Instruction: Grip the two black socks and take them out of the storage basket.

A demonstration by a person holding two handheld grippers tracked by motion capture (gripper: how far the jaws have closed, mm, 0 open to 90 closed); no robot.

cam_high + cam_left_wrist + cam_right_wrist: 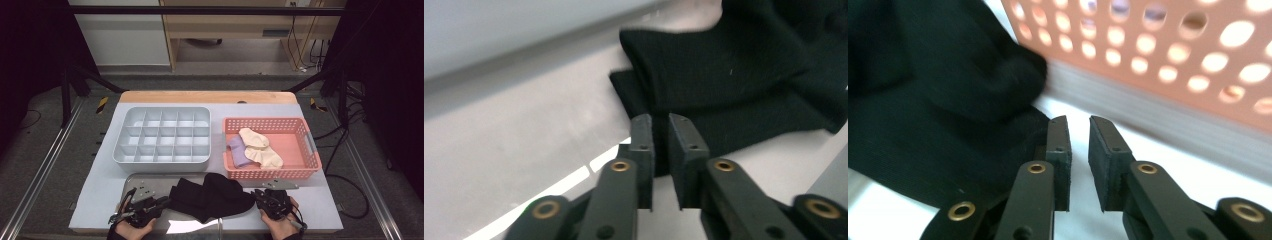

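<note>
A black sock (210, 197) lies crumpled at the table's front middle, just below the pink basket (311, 150). My left gripper (159, 202) sits at the sock's left end. In the left gripper view its jaws stand almost together with a thin slit, the tips (660, 122) against the edge of the black sock (734, 75), and nothing is clamped. My right gripper (259, 196) sits at the sock's right end. Its jaws (1078, 125) are likewise nearly together over bare table, with the black sock (923, 100) just left of them.
A grey divided organiser tray (162, 161) stands at the middle left. The pink basket holds a purple sock (238, 151) and cream socks (260, 147), and its perforated wall (1168, 55) rises close ahead of the right gripper. A grey mat (131, 182) lies under the sock.
</note>
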